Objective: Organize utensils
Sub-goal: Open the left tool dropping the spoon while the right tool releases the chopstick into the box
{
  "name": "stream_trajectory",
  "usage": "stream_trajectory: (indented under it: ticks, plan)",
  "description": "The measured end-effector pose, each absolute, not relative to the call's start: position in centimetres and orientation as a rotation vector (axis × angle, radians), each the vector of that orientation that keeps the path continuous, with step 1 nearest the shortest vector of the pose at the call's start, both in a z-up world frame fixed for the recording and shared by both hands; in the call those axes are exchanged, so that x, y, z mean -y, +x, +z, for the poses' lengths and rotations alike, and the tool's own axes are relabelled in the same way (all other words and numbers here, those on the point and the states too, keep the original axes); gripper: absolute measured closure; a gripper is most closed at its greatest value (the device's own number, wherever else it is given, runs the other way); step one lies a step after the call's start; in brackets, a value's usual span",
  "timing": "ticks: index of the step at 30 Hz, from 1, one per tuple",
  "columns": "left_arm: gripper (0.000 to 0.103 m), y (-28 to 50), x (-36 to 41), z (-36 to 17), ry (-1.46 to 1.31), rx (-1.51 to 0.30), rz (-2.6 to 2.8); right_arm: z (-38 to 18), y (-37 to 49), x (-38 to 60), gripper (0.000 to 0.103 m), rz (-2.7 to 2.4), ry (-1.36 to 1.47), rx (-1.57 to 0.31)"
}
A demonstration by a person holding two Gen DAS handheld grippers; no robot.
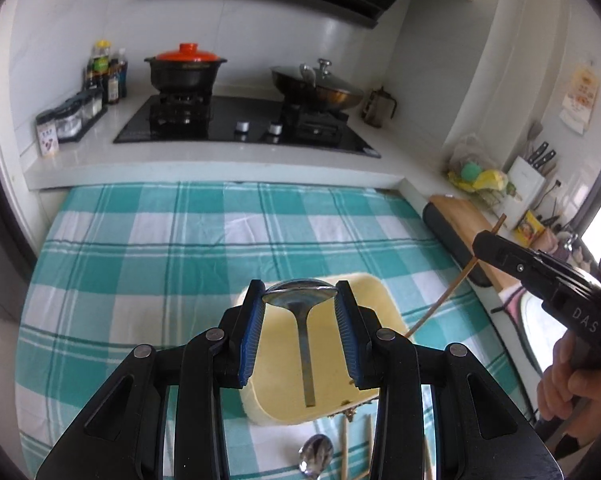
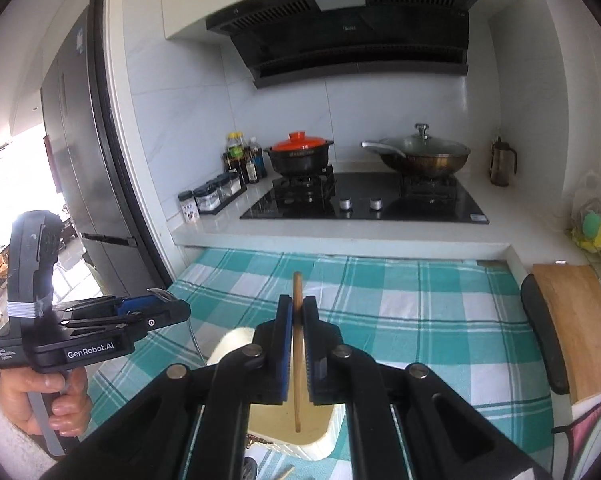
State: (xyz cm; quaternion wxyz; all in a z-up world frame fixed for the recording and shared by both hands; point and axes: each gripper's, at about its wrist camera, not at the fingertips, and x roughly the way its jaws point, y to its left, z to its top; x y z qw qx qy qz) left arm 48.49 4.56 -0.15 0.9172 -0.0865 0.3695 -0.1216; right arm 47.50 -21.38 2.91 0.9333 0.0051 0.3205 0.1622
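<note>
From the left wrist view, the left gripper (image 1: 299, 294) tilts down over a checked tablecloth (image 1: 140, 248), its blue pads pinching the bowl of a metal spoon (image 1: 300, 300) from both sides; the spoon's handle hangs down towards the camera, above a pale yellow container (image 1: 284, 380) that sits on the cloth. On the near edge of the cloth, just beyond the container's near rim, lie a second spoon (image 1: 316, 460) and several loose chopsticks (image 1: 344, 448). At the right, the right gripper (image 1: 485, 246) reaches in level, held from below by a hand (image 1: 572, 392), and a chopstick (image 1: 440, 304) slants down from its tip towards the container's right edge. Far cloth lies bare up to the raised counter edge (image 1: 220, 168); a cutting board (image 1: 472, 220) borders the cloth on the right.

From the right wrist view, the right gripper (image 2: 298, 304) points down over the same container (image 2: 300, 432), its jaws pressed together on the chopstick (image 2: 298, 360), which stands nearly upright between the pads, one end sticking out above them and the other hanging over the container's opening. At the left, the left gripper (image 2: 168, 302) is held level by a hand (image 2: 56, 396), the spoon's bowl (image 2: 160, 294) showing at its tip, near the container's left side. Open cloth (image 2: 420, 320) stretches far and right to the cutting board (image 2: 576, 320).
</note>
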Motion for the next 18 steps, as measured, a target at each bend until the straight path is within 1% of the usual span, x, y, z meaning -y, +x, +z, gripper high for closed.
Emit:
stream_trajectory:
  ticks: [5,6,7,8,9,10,11,13,15,16,18]
  plan:
    - [0.066,49.7,-3.3,-2.7,-0.145,-0.806,-0.221,-0.5,49.7,21.2,0.097,0.327,0.011,-0.757]
    - [0.064,49.7,-3.2,-2.8,-0.142,-0.807,-0.207,-0.6,49.7,21.2,0.094,0.332,0.013,-0.754]
    - [0.056,49.5,-3.3,-2.7,-0.146,-0.805,-0.201,-0.6,49.6,21.3,0.09,0.332,0.012,-0.747]
    - [0.052,49.0,-3.4,-2.5,-0.155,-0.8,-0.206,-0.4,49.3,21.4,0.082,0.337,0.018,-0.74]
    - [0.044,48.3,-3.7,-2.0,-0.163,-0.787,-0.22,0.1,48.7,21.7,0.063,0.342,0.029,-0.726]
    - [0.039,47.3,-4.0,-1.5,-0.159,-0.769,-0.233,0.7,47.7,22.0,0.052,0.339,0.033,-0.704]
    - [0.036,46.0,-4.3,-1.0,-0.143,-0.753,-0.241,1.4,46.9,22.3,0.051,0.335,0.023,-0.685]
    - [0.024,43.1,-4.9,-0.4,-0.096,-0.733,-0.251,2.7,44.4,22.9,0.051,0.339,-0.023,-0.664]
    - [0.016,39.5,-5.5,-0.7,-0.046,-0.73,-0.257,3.3,41.3,23.7,0.051,0.334,-0.073,-0.657]
    - [0.014,37.6,-5.9,-1.3,-0.026,-0.737,-0.26,3.3,39.6,24.1,0.051,0.332,-0.097,-0.662]
    - [0.014,33.6,-6.6,-3.5,-0.01,-0.764,-0.271,2.6,35.8,25.0,0.051,0.321,-0.137,-0.674]
